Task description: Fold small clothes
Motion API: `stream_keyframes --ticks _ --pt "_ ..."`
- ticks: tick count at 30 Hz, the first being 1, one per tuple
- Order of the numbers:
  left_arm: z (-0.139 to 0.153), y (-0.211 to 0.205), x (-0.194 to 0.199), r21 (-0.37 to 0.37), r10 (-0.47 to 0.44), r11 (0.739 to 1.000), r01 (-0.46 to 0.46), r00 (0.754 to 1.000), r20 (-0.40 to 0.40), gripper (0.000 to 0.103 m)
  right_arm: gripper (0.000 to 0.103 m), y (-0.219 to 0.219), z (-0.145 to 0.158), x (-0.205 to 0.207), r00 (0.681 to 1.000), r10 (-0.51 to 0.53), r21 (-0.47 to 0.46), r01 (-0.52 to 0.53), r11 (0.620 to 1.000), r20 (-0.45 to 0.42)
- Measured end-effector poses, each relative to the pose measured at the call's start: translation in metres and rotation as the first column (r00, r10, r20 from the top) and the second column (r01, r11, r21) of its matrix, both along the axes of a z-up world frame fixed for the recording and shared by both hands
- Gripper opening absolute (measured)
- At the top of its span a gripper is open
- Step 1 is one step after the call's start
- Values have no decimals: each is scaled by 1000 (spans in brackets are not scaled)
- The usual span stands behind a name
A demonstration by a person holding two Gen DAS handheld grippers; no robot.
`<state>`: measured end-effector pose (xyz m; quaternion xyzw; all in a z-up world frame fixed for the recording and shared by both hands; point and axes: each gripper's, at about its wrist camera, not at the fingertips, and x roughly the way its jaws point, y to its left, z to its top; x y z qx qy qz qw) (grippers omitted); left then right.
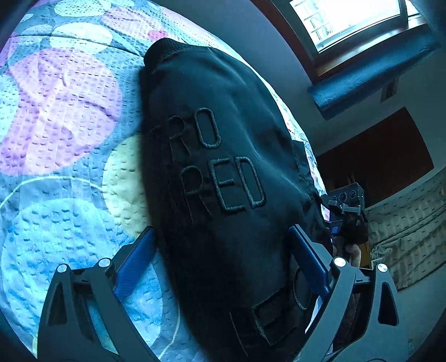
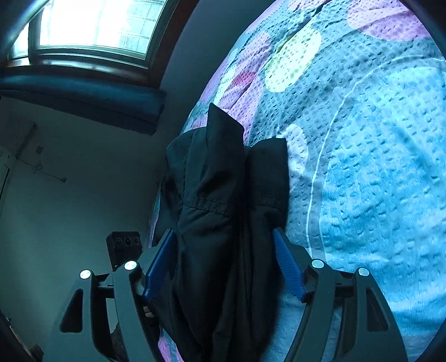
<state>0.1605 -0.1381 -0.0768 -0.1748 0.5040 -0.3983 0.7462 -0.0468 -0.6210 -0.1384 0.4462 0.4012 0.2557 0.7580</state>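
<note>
A small black garment [image 1: 223, 167] with raised embroidered letters lies on a bedspread with coloured circles [image 1: 61, 117]. My left gripper [image 1: 223, 236] has its blue pads spread wide on either side of the cloth, which bulges between them. My right gripper [image 2: 224, 236] likewise stands open around a bunched, folded end of the same black garment [image 2: 223, 200], which rises between the fingers over the bedspread [image 2: 362, 167]. The right gripper's body also shows in the left wrist view [image 1: 347, 207], beyond the garment's far edge.
The bed's edge runs beside the garment in both views. Beyond it are a wall, a bright window [image 2: 97, 25] with a dark blue cushion [image 2: 83, 97] below it, and a padded quilted surface [image 1: 412, 222] at the right.
</note>
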Motion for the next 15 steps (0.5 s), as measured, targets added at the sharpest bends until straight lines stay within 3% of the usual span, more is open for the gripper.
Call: stream_keyframes --ticks 3,5,6,9,15 --pt "-1 -8 4 5 -4 1000 4 1000 13 92 66 8 0 6 999 37 -6 -37 999 5" --pt "-2 -12 6 14 5 1000 -5 1000 3 85 40 6 -3 3 999 42 -32 -42 999 -13" --pt "-1 -14 7 20 8 1000 -8 1000 2 81 36 5 -8 1 999 47 -19 -47 999 -23" --pt "6 -21 3 65 9 998 -12 999 35 71 32 6 -9 -6 999 34 -30 -34 999 -9" --pt "20 -21 4 66 40 997 -44 997 61 58 24 17 13 -14 999 10 -49 -8 999 35"
